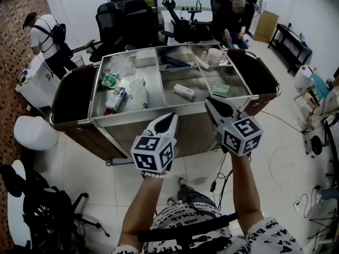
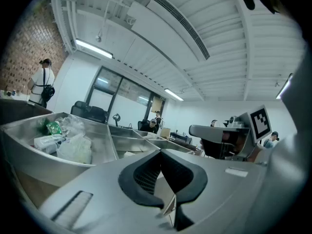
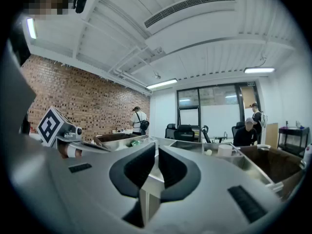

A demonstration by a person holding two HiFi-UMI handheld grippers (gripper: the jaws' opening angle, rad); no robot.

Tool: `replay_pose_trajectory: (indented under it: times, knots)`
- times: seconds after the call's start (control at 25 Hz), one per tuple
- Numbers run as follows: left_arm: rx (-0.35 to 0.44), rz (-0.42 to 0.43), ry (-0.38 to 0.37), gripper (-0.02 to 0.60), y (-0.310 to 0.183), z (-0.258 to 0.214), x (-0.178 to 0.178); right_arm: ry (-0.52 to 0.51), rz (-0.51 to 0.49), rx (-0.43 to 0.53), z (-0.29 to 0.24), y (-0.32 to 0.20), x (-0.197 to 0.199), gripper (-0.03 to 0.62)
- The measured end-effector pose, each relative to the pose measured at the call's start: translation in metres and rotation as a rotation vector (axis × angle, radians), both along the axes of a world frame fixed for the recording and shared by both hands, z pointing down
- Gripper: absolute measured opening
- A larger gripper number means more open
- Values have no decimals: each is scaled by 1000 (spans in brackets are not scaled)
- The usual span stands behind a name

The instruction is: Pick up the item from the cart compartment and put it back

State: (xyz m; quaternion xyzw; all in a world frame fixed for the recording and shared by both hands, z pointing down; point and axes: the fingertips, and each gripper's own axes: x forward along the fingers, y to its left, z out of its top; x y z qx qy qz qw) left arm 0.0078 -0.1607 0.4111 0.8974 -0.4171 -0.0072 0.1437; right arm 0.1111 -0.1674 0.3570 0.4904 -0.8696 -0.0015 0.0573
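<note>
A steel cart (image 1: 139, 115) stands in front of me with several compartments. Its left compartment (image 1: 100, 97) holds plastic bags, a green packet (image 1: 109, 80) and a white bottle (image 1: 115, 100). In the middle compartment lie a white can (image 1: 185, 92) and a pale green packet (image 1: 221, 90). A white cup (image 1: 215, 55) sits at the rear right. My left gripper (image 1: 170, 120) hovers at the cart's near edge, shut and holding nothing. The right gripper (image 1: 211, 105), also shut and holding nothing, hangs over the near rim close to the green packet. The left gripper (image 2: 160, 152) and right gripper (image 3: 156, 147) views show the pads together.
Brown end panels (image 1: 71, 97) flank the cart. A white bin (image 1: 34, 133) and a black chair base (image 1: 50, 210) stand at the left. Office chairs (image 1: 132, 17) and people are behind the cart. Cables (image 1: 220, 181) lie on the tiled floor at the right.
</note>
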Motion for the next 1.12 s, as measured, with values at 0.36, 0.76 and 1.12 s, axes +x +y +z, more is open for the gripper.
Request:
replay_pose_trajectory:
  times: [0.36,0.76,1.12]
  knots:
    - [18,-8,1,-2,-45,-12,0,216,-95,-44,-30,-72,-16,141]
    - [30,-57,1,-2,-118,-34,-11,415,-221,-179,-36,-196,-40,264]
    - [-39,-95,-4,-2,-159,-43,-18,500,-334,-450,15,-268,-57,265]
